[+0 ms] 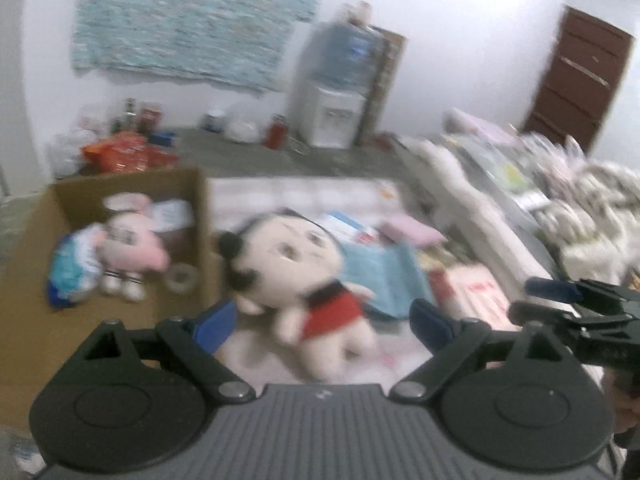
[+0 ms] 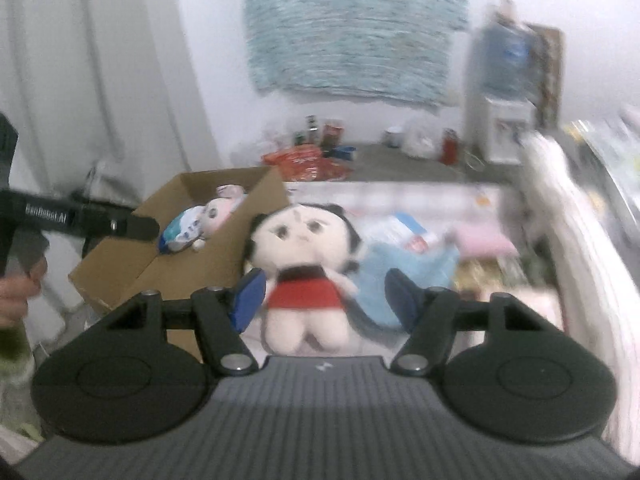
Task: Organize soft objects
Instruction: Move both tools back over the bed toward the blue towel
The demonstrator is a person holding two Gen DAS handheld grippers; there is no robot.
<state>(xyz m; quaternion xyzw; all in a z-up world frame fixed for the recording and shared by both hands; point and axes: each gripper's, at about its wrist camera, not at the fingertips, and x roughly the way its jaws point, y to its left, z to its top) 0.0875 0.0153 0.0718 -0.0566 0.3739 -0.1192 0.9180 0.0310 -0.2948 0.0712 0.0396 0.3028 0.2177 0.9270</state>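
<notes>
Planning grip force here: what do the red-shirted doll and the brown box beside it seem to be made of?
The doll looks like stuffed plush fabric: matte, rounded, seamless limbs, though blur hides the texture. The box appears to be plain brown corrugated cardboard, matte, with thin folded flaps and stiff flat walls.

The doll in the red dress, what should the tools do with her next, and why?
Probably ease the right tool forward and close it on the doll. She lies outside the cardboard box, both tools are open and holding nothing, and her red body sits right between the right tool's blue fingers.
</notes>
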